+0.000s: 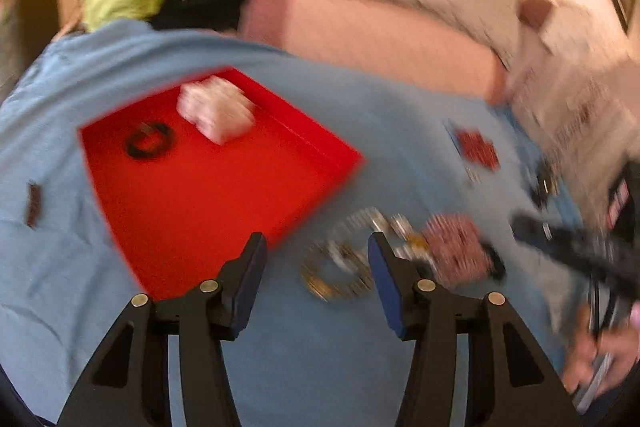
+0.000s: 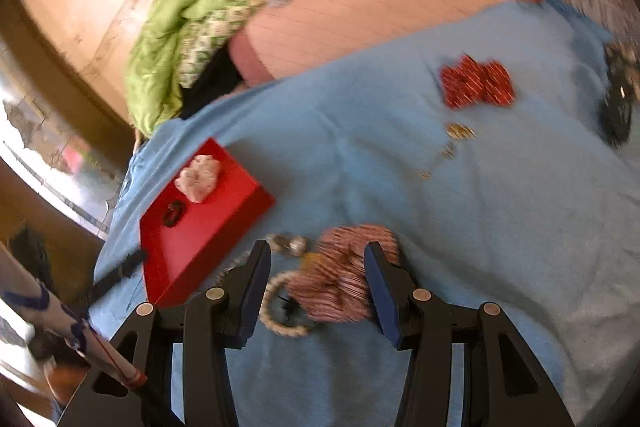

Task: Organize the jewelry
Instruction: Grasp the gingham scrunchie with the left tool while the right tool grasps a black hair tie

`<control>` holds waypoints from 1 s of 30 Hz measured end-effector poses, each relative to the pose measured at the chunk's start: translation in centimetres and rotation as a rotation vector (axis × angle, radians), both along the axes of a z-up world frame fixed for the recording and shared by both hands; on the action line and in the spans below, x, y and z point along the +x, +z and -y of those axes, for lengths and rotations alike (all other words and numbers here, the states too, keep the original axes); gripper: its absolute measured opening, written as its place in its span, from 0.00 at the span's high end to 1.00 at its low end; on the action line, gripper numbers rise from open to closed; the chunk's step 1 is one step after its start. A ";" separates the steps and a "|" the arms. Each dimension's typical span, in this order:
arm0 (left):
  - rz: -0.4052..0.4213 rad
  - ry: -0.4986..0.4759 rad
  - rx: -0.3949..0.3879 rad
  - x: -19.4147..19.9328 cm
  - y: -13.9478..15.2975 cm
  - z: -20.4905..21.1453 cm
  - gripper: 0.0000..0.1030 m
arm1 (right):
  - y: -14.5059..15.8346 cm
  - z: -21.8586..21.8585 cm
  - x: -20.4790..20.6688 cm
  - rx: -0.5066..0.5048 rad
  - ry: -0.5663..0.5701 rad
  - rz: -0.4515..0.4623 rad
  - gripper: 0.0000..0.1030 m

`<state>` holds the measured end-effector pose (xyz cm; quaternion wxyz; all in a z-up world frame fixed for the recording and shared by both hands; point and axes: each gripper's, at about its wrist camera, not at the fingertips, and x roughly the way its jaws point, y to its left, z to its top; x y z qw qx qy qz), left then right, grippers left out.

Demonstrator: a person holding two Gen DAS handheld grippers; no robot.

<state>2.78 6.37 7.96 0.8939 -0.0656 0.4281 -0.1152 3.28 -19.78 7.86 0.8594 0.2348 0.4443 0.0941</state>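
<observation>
A pink striped scrunchie (image 2: 344, 275) lies on a blue cloth (image 2: 460, 227), framed between the wide-open jaws of the right gripper (image 2: 316, 287), which holds nothing; its placement suggests this piece is the one about to be picked up. The scrunchie looks soft and gathered, pink with thin pale stripes, blurred by motion. Touching it on its left is a pale beaded bracelet (image 2: 280, 307), a loop of small light beads with gold-toned parts, and a small silvery piece (image 2: 290, 243) lies just beyond.

To the left sits a shallow red tray (image 2: 224, 227), seemingly the collecting place, since it already holds a white floral scrunchie (image 2: 199, 179) and a small black hair tie (image 2: 174, 213). Farther off on the cloth lie a red patterned scrunchie (image 2: 476, 85) and small gold pieces (image 2: 460, 131), not yet sorted.

The left gripper (image 1: 318, 271) hovers over the bracelet near the tray's corner, jaws also wide and empty
</observation>
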 end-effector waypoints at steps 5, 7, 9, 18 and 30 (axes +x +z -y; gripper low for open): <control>-0.026 -0.091 0.027 0.3 -1.7 2.9 0.50 | -2.3 2.2 0.5 0.054 -0.027 -0.083 0.48; -0.032 -0.105 0.012 0.7 -2.2 3.1 0.49 | -2.7 2.5 0.5 0.057 -0.018 -0.099 0.48; -0.042 -0.116 0.006 1.3 -2.6 3.1 0.49 | -2.5 2.2 0.5 0.023 0.010 -0.099 0.48; -0.059 -0.159 -0.026 3.2 -2.9 5.4 0.47 | -1.5 -3.5 -2.4 -0.402 0.305 0.008 0.49; -0.030 -0.276 -0.042 3.1 -4.0 11.6 0.45 | -1.2 0.8 -1.5 -0.360 0.123 0.012 0.90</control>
